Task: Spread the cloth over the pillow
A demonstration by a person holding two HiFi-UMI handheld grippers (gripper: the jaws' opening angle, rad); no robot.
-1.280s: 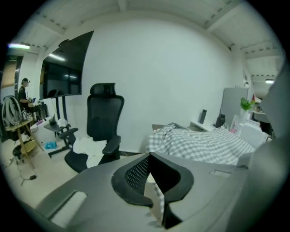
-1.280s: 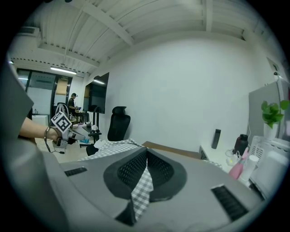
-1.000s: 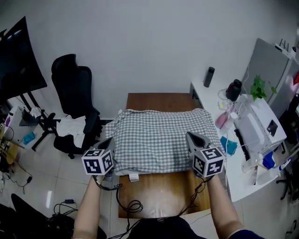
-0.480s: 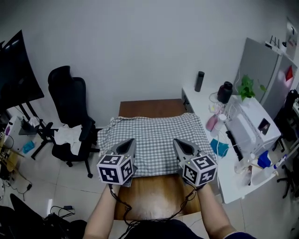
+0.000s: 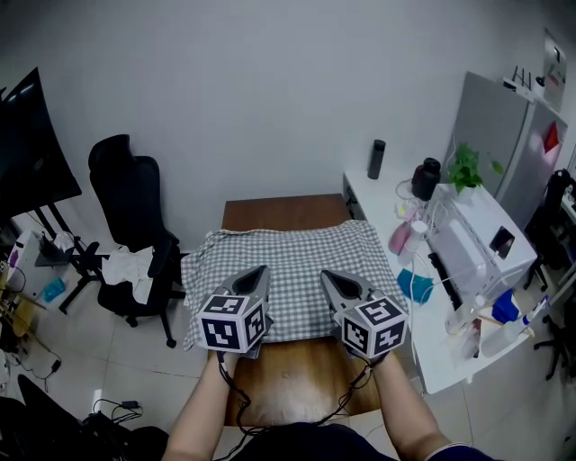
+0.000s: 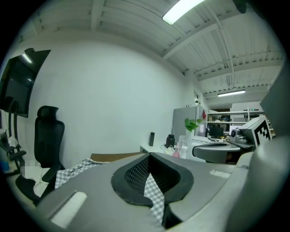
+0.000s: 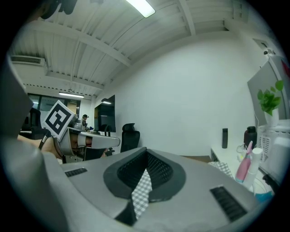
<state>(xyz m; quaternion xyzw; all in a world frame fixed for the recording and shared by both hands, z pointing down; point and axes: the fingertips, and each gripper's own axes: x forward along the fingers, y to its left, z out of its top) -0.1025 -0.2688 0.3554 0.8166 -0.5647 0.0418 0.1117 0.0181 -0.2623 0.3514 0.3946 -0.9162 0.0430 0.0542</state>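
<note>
Your two grippers, left gripper and right gripper, each pinch the near edge of one checked cloth. It drapes over one wooden table.

Bright ceiling tube light, sharp frames, fisheye-warped edges.

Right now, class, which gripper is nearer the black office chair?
Left. The left gripper, shut on the checked cloth, is on the side toward the chair; the right gripper, also shut on it, is farther away.
</note>
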